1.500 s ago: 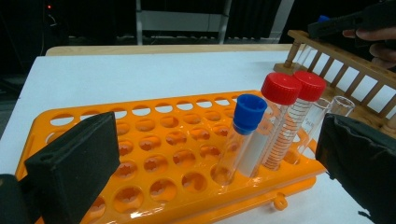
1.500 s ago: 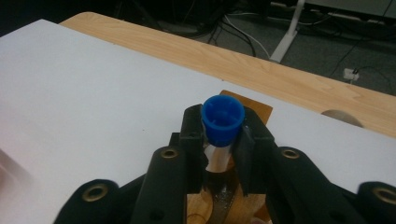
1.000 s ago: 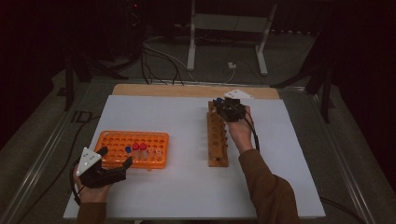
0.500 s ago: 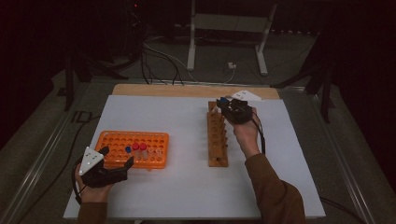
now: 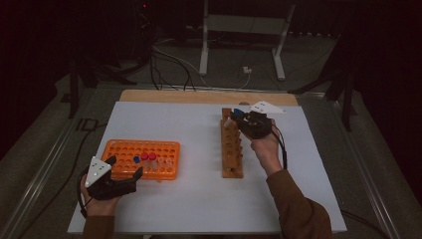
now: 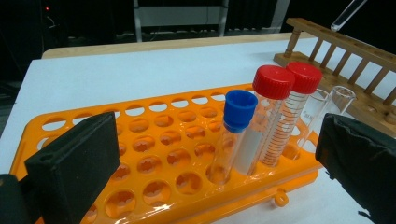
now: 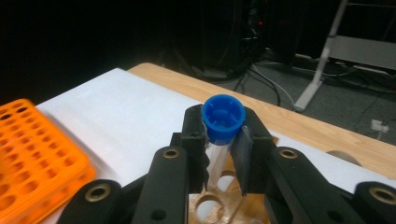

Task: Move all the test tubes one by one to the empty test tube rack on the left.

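Note:
My right gripper [image 7: 223, 142] is shut on a clear tube with a blue cap [image 7: 223, 117], gripped just under the cap. It holds the tube tilted over the far end of the wooden rack [image 5: 231, 144], and in the high view that gripper [image 5: 241, 119] sits there. My left gripper [image 6: 217, 168] is open, its pads [image 6: 74, 161] either side of the near edge of the orange rack [image 6: 154, 154]. In that rack stand a blue-capped tube [image 6: 239, 109], two red-capped tubes [image 6: 274, 83] and uncapped clear tubes [image 6: 340, 99]. In the high view the left gripper [image 5: 124, 168] lies at the orange rack's [image 5: 119, 149] front edge.
A white sheet [image 5: 199, 199] covers the table, with a wooden strip [image 5: 174, 95] along the far edge. Cables and a metal stand [image 5: 239, 35] are on the floor beyond. The wooden rack [image 6: 345, 51] lies to the right of the orange rack.
My right hand has shifted a little to the right at the far end of the wooden rack, still gripping the blue-capped tube. The left hand has stayed put.

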`<state>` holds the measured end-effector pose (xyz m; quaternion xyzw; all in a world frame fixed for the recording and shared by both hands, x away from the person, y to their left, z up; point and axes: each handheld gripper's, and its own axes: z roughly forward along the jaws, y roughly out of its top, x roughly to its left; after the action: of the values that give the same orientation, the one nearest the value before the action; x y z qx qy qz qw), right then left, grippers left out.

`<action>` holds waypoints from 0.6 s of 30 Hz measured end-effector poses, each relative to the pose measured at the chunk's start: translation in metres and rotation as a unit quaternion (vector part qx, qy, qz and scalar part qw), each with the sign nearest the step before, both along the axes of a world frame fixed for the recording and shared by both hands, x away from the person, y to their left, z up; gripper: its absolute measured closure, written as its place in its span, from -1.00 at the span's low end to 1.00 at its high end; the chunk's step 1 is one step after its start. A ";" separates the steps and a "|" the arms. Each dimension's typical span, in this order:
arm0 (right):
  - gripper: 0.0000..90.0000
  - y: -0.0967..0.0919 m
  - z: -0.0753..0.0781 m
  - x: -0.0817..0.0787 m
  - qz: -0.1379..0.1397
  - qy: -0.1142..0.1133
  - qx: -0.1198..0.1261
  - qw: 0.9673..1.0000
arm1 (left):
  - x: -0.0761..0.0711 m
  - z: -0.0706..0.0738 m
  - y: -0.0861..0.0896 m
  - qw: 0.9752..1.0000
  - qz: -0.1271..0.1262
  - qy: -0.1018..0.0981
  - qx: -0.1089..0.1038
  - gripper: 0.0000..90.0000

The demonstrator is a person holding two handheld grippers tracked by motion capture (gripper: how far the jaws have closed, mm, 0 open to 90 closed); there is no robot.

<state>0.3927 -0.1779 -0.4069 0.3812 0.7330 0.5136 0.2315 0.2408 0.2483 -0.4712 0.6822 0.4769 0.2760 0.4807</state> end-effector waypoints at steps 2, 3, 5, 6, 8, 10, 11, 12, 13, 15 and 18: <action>0.70 0.003 0.000 -0.003 0.009 0.000 -0.004 1.000 | 0.000 0.001 0.000 1.000 -0.001 -0.002 0.000 -0.99; 0.70 0.004 0.000 -0.005 0.013 0.000 -0.004 1.000 | 0.000 0.002 -0.001 1.000 -0.001 -0.002 0.001 -0.99; 0.70 0.006 0.000 -0.008 0.022 0.001 -0.008 1.000 | -0.001 0.003 -0.002 1.000 -0.002 -0.004 -0.001 -0.99; 0.70 0.007 0.001 -0.009 0.027 0.003 -0.009 1.000 | -0.001 0.004 -0.002 1.000 -0.004 -0.005 0.000 -0.99; 0.70 0.008 0.001 -0.012 0.034 0.007 -0.006 0.999 | -0.002 0.006 -0.004 1.000 -0.005 -0.010 -0.002 -0.99; 0.70 0.009 0.001 -0.014 0.041 0.010 -0.003 0.999 | -0.003 0.009 -0.005 1.000 -0.006 -0.015 -0.007 -0.99; 0.70 0.009 0.001 -0.016 0.044 0.012 -0.003 0.999 | -0.003 0.011 -0.006 1.000 -0.007 -0.017 -0.008 -0.99; 0.70 0.009 0.000 -0.017 0.048 0.013 -0.002 0.999 | -0.003 0.013 -0.007 1.000 -0.007 -0.019 -0.010 -0.99; 0.70 0.010 0.000 -0.018 0.050 0.017 -0.001 0.999 | -0.003 0.014 -0.008 1.000 -0.009 -0.022 -0.011 -0.99; 0.70 0.011 0.000 -0.021 0.057 0.020 -0.002 0.998 | -0.002 0.018 -0.012 0.999 -0.015 -0.025 -0.014 -0.99; 0.70 0.012 -0.001 -0.025 0.070 0.027 0.001 0.997 | 0.000 0.024 -0.021 0.999 -0.026 -0.029 -0.008 -0.99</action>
<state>0.3676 -0.1658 -0.4076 0.3430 0.7632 0.5187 0.1754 0.2407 0.2276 -0.4467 0.6822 0.4472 0.2788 0.5069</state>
